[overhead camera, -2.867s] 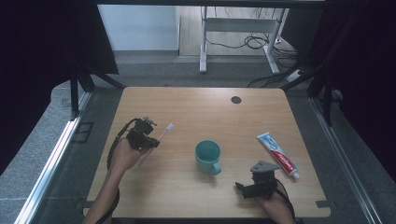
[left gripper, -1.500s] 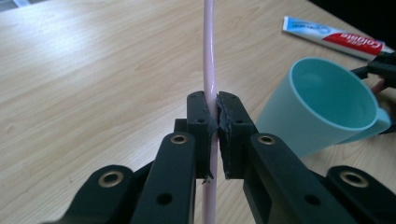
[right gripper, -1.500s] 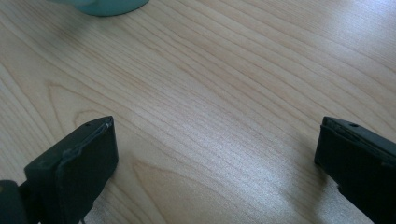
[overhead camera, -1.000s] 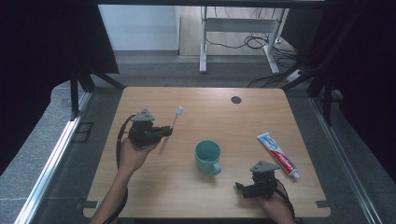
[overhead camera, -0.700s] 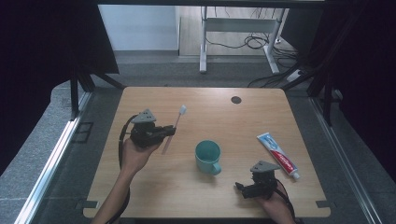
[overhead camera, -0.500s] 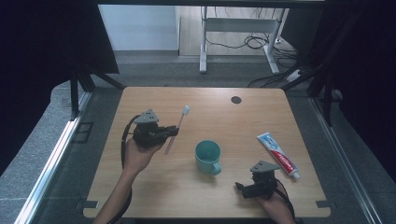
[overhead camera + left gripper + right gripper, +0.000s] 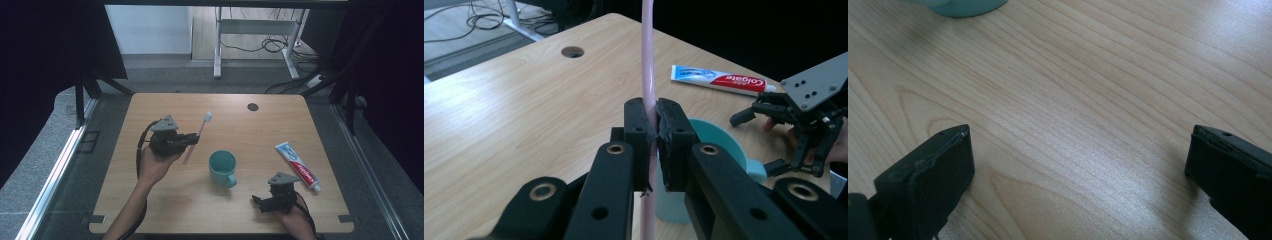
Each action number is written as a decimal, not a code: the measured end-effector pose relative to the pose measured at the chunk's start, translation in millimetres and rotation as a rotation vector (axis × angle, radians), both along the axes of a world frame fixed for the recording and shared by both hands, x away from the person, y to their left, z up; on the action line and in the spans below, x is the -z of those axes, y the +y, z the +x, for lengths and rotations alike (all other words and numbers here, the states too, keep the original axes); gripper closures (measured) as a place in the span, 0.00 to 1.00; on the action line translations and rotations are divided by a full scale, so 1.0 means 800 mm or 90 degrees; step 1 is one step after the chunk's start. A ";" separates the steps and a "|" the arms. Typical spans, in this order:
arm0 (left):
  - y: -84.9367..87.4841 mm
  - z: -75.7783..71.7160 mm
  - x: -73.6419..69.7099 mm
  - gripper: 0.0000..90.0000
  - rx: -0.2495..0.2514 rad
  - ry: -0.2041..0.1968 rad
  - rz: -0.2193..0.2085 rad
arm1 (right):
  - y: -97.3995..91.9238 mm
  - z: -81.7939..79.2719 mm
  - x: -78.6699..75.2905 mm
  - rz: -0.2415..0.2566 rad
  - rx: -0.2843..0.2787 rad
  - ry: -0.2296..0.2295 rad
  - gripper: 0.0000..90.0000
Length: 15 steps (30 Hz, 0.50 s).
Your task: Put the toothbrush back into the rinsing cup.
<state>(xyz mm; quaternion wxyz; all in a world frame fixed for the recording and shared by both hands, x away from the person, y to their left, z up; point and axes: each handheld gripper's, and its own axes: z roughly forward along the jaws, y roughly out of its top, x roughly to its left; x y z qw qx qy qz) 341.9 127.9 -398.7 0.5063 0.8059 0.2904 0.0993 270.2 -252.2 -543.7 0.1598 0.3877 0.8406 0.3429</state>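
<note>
High view: the wooden table (image 7: 150,200) takes up most of the scene, with a small round hole (image 7: 252,106) near its far edge at about 12 o'clock. Just past the middle, toward 5 o'clock, stands a teal cup (image 7: 223,167) with its handle turned toward the near edge. A tube of toothpaste (image 7: 298,159) lies flat at about 4 o'clock, well apart from the cup.

At about 9 o'clock from the cup the left gripper (image 7: 194,139) is held up off the table in the person's hand, its jaws clamped tight on the handle of a pink toothbrush (image 7: 199,134). The toothbrush slants, bristle head up toward 1 o'clock, lower end pointing down near the cup's left side. In the left gripper view the pads squeeze the pink handle from both sides, with the cup right behind.

The right gripper (image 7: 256,200) sits low at 5 o'clock, near the table's front edge. In the right gripper view its jaws stand wide apart with bare wood between them.
</note>
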 end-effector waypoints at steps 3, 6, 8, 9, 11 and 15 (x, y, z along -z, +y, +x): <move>-0.008 0.000 -0.002 0.94 0.007 -0.006 0.005 | 0.000 0.000 0.000 0.000 0.000 0.001 0.00; -0.012 0.000 -0.002 0.94 0.010 -0.008 0.006 | 0.000 0.000 0.000 0.000 0.000 0.001 0.00; -0.016 0.000 -0.003 0.94 0.013 -0.010 0.004 | 0.000 0.000 0.000 0.000 0.000 0.001 0.00; -0.017 0.001 -0.003 0.94 0.014 -0.011 0.006 | 0.000 0.000 0.000 0.000 0.000 0.000 0.00; -0.020 0.001 -0.003 0.94 0.015 -0.010 0.001 | 0.000 0.000 0.000 0.000 0.000 0.000 0.00; -0.026 0.002 -0.005 0.94 0.021 -0.011 0.000 | 0.000 0.000 0.000 -0.001 -0.001 0.000 0.00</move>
